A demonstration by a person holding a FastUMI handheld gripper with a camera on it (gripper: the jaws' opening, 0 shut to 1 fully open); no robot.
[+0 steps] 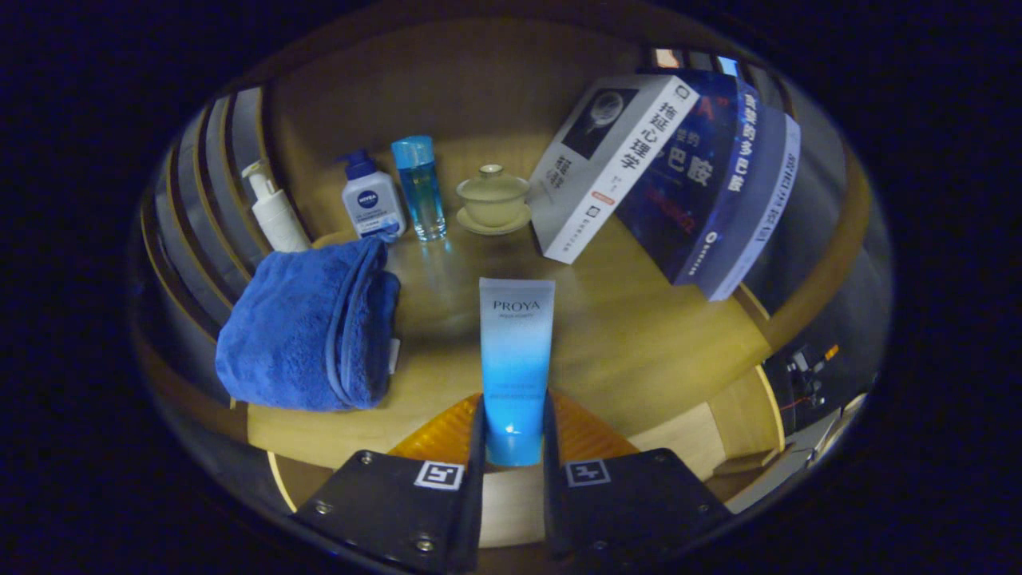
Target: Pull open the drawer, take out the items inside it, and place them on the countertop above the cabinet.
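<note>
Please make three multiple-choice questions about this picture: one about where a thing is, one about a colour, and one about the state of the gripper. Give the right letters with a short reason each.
1. Where is the lidded cup?
A. between the clear blue bottle and the leaning books
B. on the folded towel
C. between the fingers

2. What colour is the folded towel?
A. white
B. blue
C. green

3. What is the gripper doing?
A. open, holding nothing
B. shut on the pump bottle
C. shut on the tube

Answers: 1 A, it stands on the countertop between those two. 2 B, the cloth is plainly blue. 3 C, both fingers press the tube's lower end.
</note>
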